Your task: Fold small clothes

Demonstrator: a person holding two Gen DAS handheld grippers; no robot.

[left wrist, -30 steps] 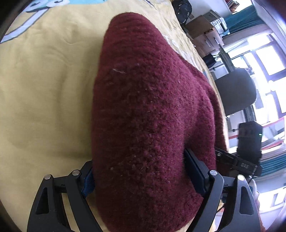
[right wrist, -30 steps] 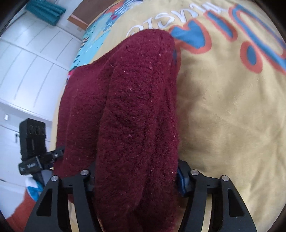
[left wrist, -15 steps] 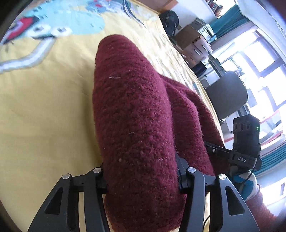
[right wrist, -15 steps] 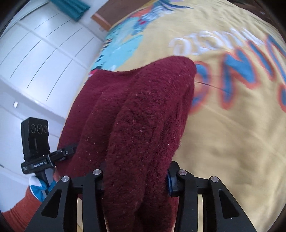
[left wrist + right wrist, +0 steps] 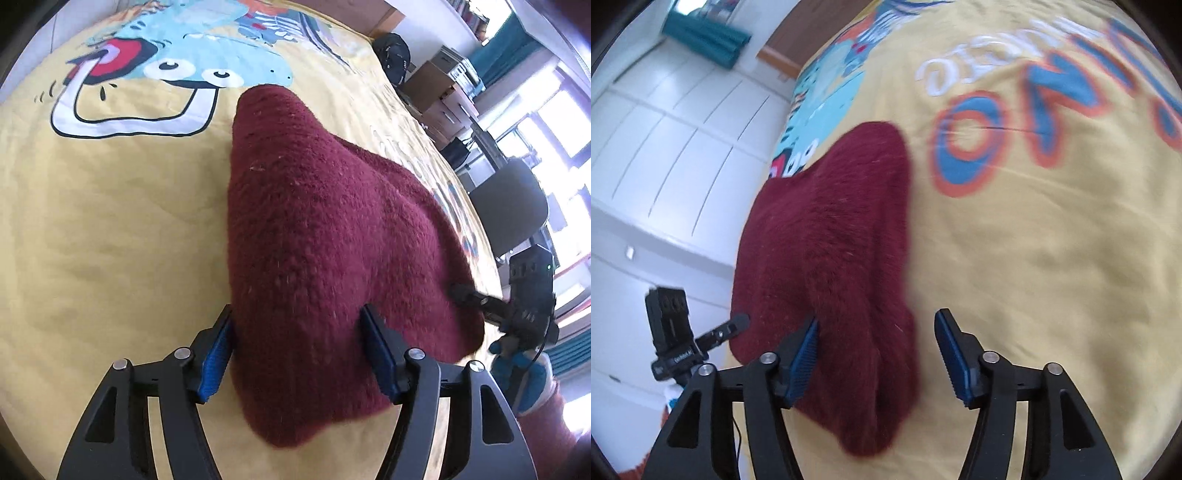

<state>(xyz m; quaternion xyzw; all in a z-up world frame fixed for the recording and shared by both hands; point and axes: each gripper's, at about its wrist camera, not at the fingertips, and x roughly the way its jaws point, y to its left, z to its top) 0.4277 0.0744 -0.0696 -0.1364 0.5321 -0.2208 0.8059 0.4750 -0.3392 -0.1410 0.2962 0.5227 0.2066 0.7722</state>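
Sweater point(image 5: 325, 236), dark red and fuzzy, lies bunched on the yellow bedspread point(image 5: 110, 221), with one end between the jaws of each gripper. In the left wrist view it rises as a thick hump from the jaws toward a rounded tip that stops short of the cartoon print point(image 5: 177, 70) on the bedspread. The left gripper point(image 5: 295, 347) has its jaws opening, and the knit fills the whole gap between its blue pads point(image 5: 216, 354), so the pads touch the cloth on both sides. The right gripper point(image 5: 517, 295) shows at the right edge of that view, just beside the sweater's far corner, with a dark chair point(image 5: 509, 206) and bright windows point(image 5: 554, 122) behind it. In the right wrist view the picture is blurred; the right gripper point(image 5: 875, 354) also has its jaws opening, the sweater point(image 5: 834, 258) touches the left pad, and a clear gap of bedspread point(image 5: 1034, 258) shows between the cloth and the right pad point(image 5: 951, 358). The left gripper point(image 5: 683, 339) sits at the sweater's left corner there, in front of white cupboard doors point(image 5: 665, 166). Large orange and blue letters point(image 5: 971, 147) are printed on the bedspread beyond the sweater.
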